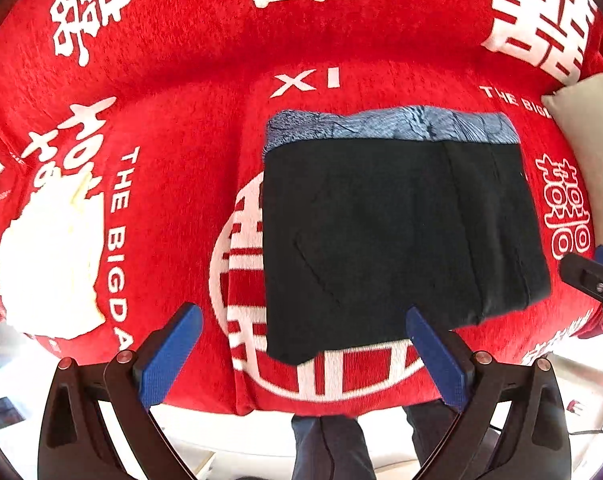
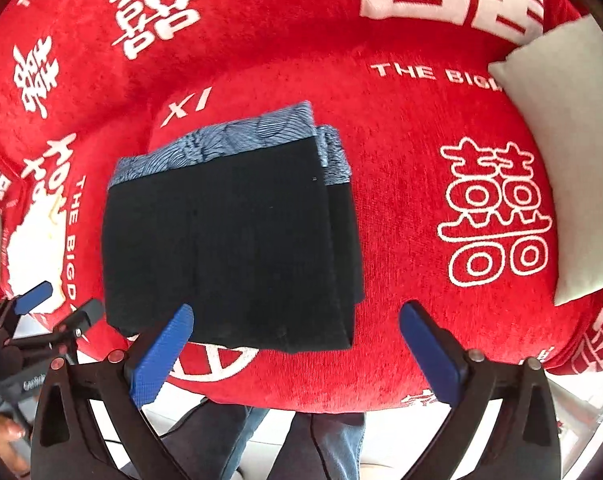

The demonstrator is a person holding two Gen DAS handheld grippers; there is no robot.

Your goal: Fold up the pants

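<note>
Both blue-padded tools, left tool (image 1: 303,354) and right tool (image 2: 297,350), hang open and empty at the near edge. I judge the black pants (image 1: 385,236) already folded compactly on the red sofa cover (image 1: 181,128), so nothing needs holding.

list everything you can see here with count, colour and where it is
pants: one, black with a blue patterned band along the far edge, folded into a rectangle on the middle of the cover
cover: one, red with white characters and lettering, spread under everything
pillow: one, off-white, at the right edge on the cover
white patch: one, blown out by glare at the left, cannot tell what it is
left gripper: one, black with blue pads, open, near edge, holding nothing
right gripper: one, black with blue pads, open, holding nothing
legs: two, dark trousers, below the cover's near edge
</note>
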